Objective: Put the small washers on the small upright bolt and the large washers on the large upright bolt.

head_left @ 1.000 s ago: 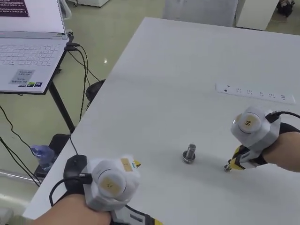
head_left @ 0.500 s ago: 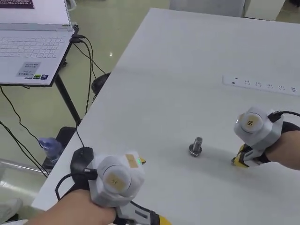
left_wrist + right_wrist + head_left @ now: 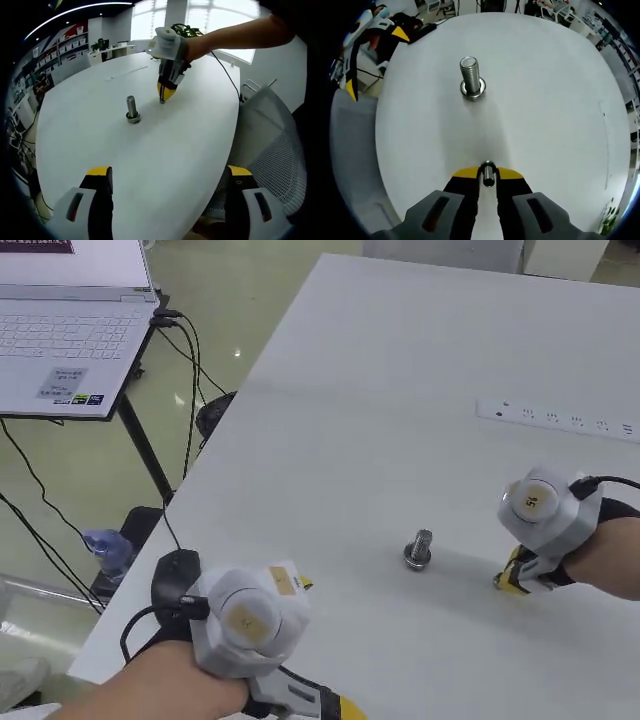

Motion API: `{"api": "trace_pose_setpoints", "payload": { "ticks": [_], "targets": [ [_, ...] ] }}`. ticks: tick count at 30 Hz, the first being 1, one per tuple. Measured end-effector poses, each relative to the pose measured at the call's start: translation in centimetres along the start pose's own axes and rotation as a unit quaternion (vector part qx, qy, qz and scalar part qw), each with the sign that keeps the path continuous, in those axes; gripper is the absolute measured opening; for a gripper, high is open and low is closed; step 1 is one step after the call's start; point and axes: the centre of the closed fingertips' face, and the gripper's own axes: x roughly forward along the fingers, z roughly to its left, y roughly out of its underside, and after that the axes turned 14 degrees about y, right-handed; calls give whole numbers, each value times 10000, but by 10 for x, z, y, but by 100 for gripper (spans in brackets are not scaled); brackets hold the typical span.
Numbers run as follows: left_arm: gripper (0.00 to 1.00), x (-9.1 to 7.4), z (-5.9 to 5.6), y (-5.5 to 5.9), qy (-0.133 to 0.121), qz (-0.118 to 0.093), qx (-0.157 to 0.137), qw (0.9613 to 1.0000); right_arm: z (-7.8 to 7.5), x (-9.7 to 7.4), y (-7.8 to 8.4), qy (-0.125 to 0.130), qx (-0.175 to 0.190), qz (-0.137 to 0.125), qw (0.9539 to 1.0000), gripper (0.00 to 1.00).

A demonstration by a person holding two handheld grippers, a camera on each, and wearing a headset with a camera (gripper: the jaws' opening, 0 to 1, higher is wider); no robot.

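The right gripper (image 3: 488, 171) is seen with its jaws drawn narrow and closed upon the small bolt (image 3: 488, 178), which is held between the yellow tips. In the left gripper view the right gripper (image 3: 162, 97) is pointed down at the tabletop (image 3: 150, 160), and the lower end of the small bolt (image 3: 161, 101) is shown at the surface; whether it is touching there can not be told. In the head view the right gripper (image 3: 508, 583) is found toward the right edge of the tabletop (image 3: 400, 380), a little back from the near edge.

The left gripper (image 3: 169, 172) is held with its jaws wide apart, and nothing is gripped between them. In the head view the left gripper (image 3: 320, 702) is placed at the near left corner of the tabletop, close beside the left edge.

The large bolt (image 3: 419, 550) is stood upright on the tabletop between the two grippers, nearer to the right one and apart from both. A wider ring (image 3: 472, 91) is seen around its foot; whether this is the bolt's head or a washer can not be told.

A power strip (image 3: 560, 422) is laid flat toward the far right of the tabletop. An open laptop (image 3: 70, 330) is set on a stand beyond the left edge, with cables hung below it.
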Motion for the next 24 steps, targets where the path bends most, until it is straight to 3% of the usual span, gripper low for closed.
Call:
{"api": "trace_pose_setpoints", "payload": {
  "ticks": [8, 16, 23, 24],
  "targets": [
    [93, -2, -1, 1, -19, -9, -4, 10000, -2, -2, -2, -5, 153, -132, 9998, 16],
    [93, -4, -3, 0, -44, -25, -3, 10000, -5, -16, -7, 80, 313, -378, 9988, 20],
    [93, -6, -3, -7, -68, -121, 10, 9999, -10, -46, -12, 147, 841, -932, 9920, 25],
    [93, -6, -3, -8, -72, -153, 10, 9999, -9, -52, -13, 114, 1021, -1053, 9891, 25]
  ]
}}
